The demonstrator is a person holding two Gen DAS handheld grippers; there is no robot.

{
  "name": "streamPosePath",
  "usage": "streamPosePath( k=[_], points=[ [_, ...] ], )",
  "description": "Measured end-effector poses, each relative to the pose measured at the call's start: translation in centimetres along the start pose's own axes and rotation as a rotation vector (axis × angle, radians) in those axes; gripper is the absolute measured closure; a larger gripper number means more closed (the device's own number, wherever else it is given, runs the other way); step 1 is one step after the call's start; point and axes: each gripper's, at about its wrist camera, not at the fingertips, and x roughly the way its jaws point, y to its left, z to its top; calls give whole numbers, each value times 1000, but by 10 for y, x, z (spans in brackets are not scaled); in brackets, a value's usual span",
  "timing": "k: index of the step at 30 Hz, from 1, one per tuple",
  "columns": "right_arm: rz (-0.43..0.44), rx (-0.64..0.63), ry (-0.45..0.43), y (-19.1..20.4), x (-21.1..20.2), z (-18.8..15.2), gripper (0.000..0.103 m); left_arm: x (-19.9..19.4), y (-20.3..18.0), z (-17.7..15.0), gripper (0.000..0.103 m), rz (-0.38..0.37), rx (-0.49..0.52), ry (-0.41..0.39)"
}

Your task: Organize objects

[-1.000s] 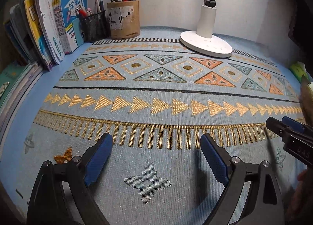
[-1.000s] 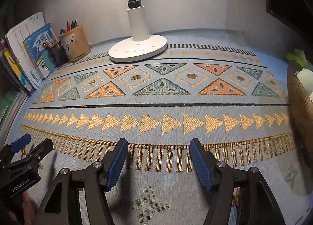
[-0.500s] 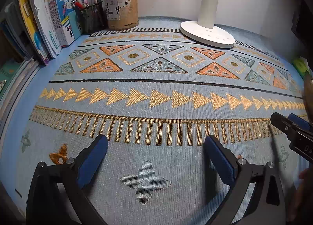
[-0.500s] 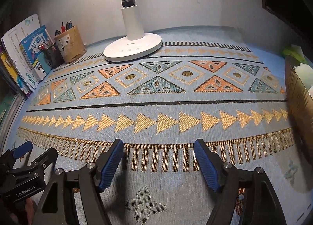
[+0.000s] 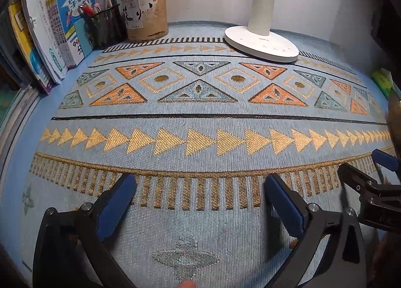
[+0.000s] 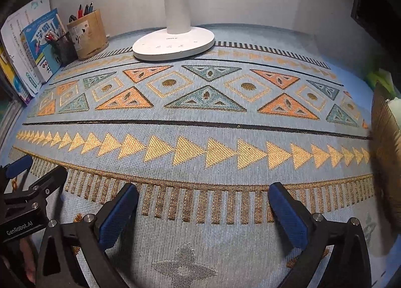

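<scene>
Left tool (image 5: 200, 182) and right tool (image 6: 203, 192) just spread wide, empty, pen holders (image 5: 144, 13) far beyond

books (image 5: 57, 37): stood upright, leaning along the left edge, blue-covered one foremost | mesh pen cup (image 5: 105, 26): black, upright, held pens, just beside books | cardboard pen holder (image 5: 145, 13): tan cylinder, upright, touching the mesh cup, pens inside | green item (image 6: 381, 77): far right edge, possibly paper

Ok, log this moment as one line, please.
left gripper: open, empty, jaws just opened | right gripper: open, empty, jaws just opened | both over patterned mat | nothing held
</scene>
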Motion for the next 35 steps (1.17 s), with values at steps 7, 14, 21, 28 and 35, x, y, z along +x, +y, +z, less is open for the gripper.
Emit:
streamPosePath(
  k=[7, 14, 21, 28, 35],
  points=[
    [-11, 3, -44, -1, 1, -1, 0, 2, 1, -1, 0, -10, -2, 0],
    [-11, 3, -44, -1, 1, -1, 0, 1, 0, -1, 0, -8, -2, 0],
    [-11, 3, -44, -1, 2, 0, 0, 1, 0, -1, 0, -8, -1, 0],
    [-11, 3, -44, -1, 1, 0, 0, 1, 0, -1, 0, -8, -1, 0],
    [-11, 3, -44, -1, 1, -1, 0, 1, 0, -1, 0, -8, -1, 0]
  ],
)
